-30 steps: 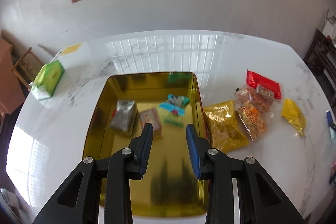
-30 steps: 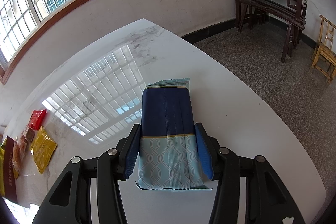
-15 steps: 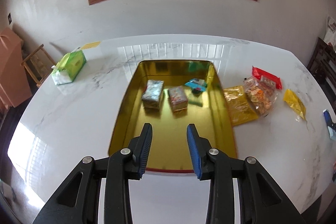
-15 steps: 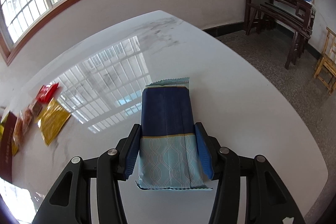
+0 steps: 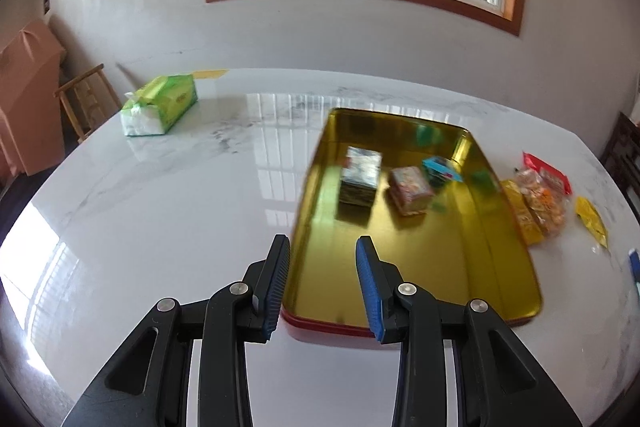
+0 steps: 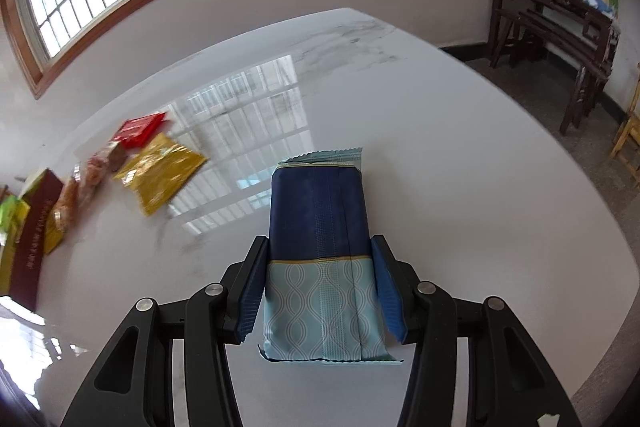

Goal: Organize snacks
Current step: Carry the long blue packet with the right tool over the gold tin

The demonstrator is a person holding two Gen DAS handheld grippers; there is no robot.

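A gold tin tray (image 5: pixel 508 255) lies on the white marble table and holds a silver packet (image 5: pixel 360 175), a reddish packet (image 5: pixel 410 189) and a small teal packet (image 5: pixel 440 169). My left gripper (image 5: pixel 322 241) hovers over the tray's near left corner, its jaws drawn close with nothing between them. My right gripper (image 6: pixel 319 241) is shut on a blue and pale-teal snack packet (image 6: pixel 318 211), held above the table. Loose snacks lie to its left: a gold packet (image 6: pixel 160 169), a red packet (image 6: pixel 138 125) and a clear cracker bag (image 6: pixel 80 187).
A green tissue box (image 5: pixel 160 105) sits at the table's far left. The dark red side of the tin (image 6: pixel 32 239) shows at the left edge of the right wrist view. A dark wooden side table (image 6: pixel 560 15) and chairs stand beyond the table edge.
The left gripper has drawn back and leftward from over the tray's middle to its near left corner. The right gripper has carried the blue packet leftward; the loose snacks now appear nearer.
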